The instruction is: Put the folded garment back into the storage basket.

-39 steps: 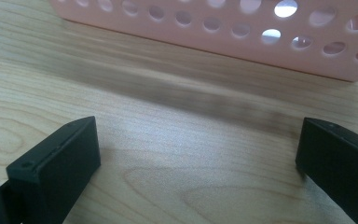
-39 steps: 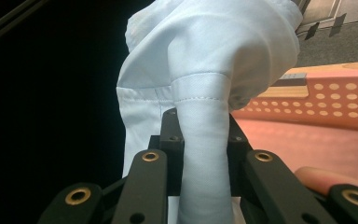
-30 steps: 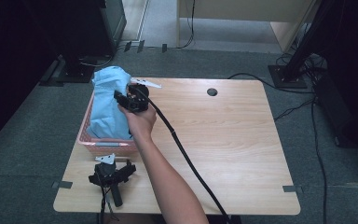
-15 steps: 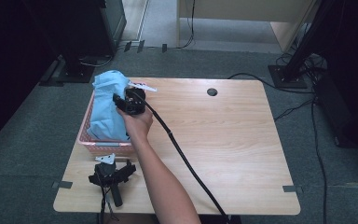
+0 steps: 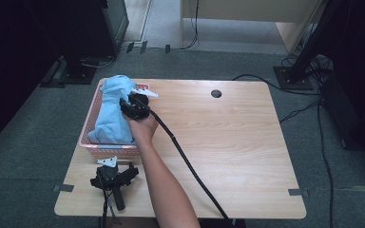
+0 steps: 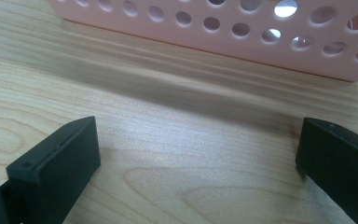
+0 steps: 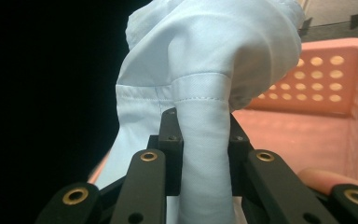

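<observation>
soft blue cloth pinched over the pink basket

the right hand-held gripper (image 5: 132, 105) has its jaws clamped on a folded band of the light blue garment (image 5: 111, 111) — in the right gripper view the stitched strip of cloth (image 7: 200, 149) runs straight up between the two black jaws, pressed from both sides. the rest of the garment bulges above and beyond the grip and lies heaped in the pink basket (image 5: 108, 149) at the far left of the table (image 5: 247, 142), spilling over most of the basket's inside.

it looks like thin woven cotton: light, limp and easy to crease, so it should drape and trail rather than keep a shape. a hemmed or seamed band, like the one pinched now, is probably the surest place to take it, since the doubled cloth gives the jaws something thicker to bite. one pinch point would likely leave most of the fabric hanging.

the left hand-held gripper (image 5: 114, 176) lies on the table just in front of the basket, jaws standing wide with nothing between them — its own view looks across bare wood at the basket's perforated wall (image 6: 261, 37). the right gripper's cable (image 5: 190, 166) crosses the table towards the near edge. the basket's walls are what the loose cloth could catch on; the wood to the right lies open.
</observation>
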Demonstrator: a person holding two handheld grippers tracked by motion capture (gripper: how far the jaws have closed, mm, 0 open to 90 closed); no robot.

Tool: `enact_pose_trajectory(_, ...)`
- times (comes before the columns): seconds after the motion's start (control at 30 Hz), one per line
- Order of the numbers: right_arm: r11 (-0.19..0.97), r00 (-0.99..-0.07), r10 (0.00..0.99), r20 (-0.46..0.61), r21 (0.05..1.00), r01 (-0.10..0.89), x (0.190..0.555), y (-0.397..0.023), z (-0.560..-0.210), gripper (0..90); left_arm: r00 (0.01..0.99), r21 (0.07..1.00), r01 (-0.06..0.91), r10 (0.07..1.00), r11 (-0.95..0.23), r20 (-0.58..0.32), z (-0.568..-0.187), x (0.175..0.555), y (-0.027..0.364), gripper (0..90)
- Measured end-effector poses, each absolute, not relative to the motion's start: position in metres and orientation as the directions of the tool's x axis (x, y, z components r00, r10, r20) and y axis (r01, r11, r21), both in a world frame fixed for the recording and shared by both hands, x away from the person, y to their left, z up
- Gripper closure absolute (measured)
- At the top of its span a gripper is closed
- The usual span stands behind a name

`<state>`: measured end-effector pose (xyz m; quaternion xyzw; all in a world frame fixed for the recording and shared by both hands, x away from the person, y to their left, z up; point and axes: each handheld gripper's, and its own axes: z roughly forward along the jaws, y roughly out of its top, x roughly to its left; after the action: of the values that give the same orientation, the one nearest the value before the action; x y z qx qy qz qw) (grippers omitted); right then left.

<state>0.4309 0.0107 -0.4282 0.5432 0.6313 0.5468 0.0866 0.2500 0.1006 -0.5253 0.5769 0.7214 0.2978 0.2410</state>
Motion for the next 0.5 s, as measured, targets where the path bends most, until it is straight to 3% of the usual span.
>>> enact_pose_trajectory(0.5,-0.068,-0.328,0.871,0.366,0.751,0.656,0.439,0.009,-0.441,69.4,-0.218,0.708,0.689,0.976,0.157,-0.004,-0.525,0.250,0.101,0.0)
